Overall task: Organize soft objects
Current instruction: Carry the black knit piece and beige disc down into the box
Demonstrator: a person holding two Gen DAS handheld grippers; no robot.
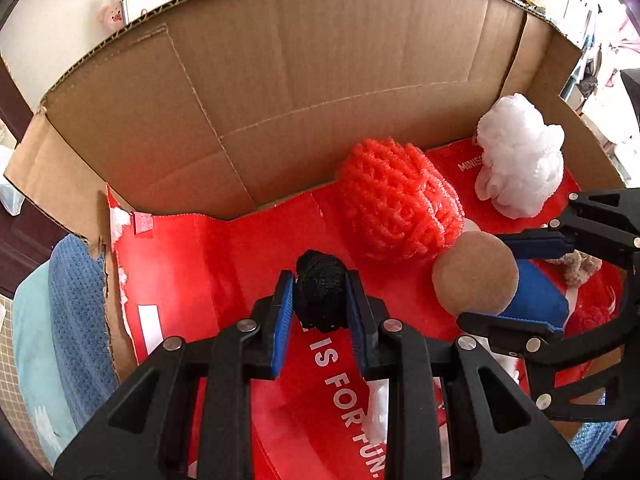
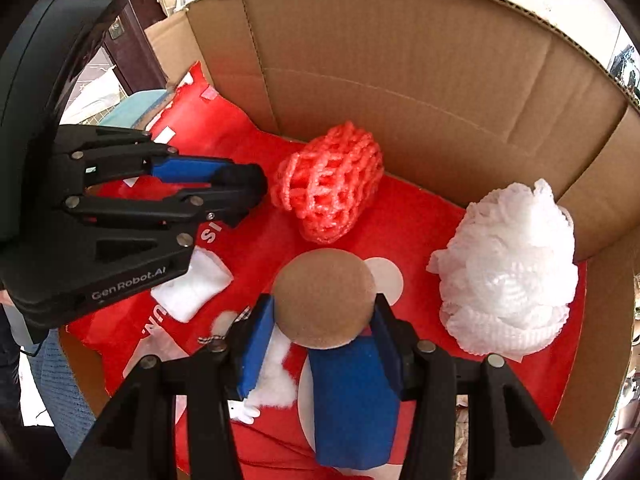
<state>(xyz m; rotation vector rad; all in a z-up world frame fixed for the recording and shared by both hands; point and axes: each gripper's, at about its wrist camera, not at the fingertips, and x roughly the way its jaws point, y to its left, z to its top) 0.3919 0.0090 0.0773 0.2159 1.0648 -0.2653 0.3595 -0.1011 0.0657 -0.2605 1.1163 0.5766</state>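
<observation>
Bright daylight is flooding both views; fisheye is bending edges, corners vignetting dark, white foam net (image 2: 508,276) overexposing slightly.

Blue towel (image 1: 76,320) — pig plush (image 1: 114,10).

Both grippers (image 1: 320,304) (image 2: 324,320) are black plastic with blue pads (silver screws, "GenRobot.AI" lettering).

The cardboard box (image 1: 280,80) is plain brown, its floor lined with a red sheet (image 1: 224,264) bearing white lettering. At frame centre sits a coral-red foam net (image 2: 328,184) (open diamond mesh); right, a white foam net (image 2: 508,276). Lower centre, a tan-headed, blue-bodied cylinder (image 2: 352,396); a black yarn ball (image 1: 320,296).
</observation>
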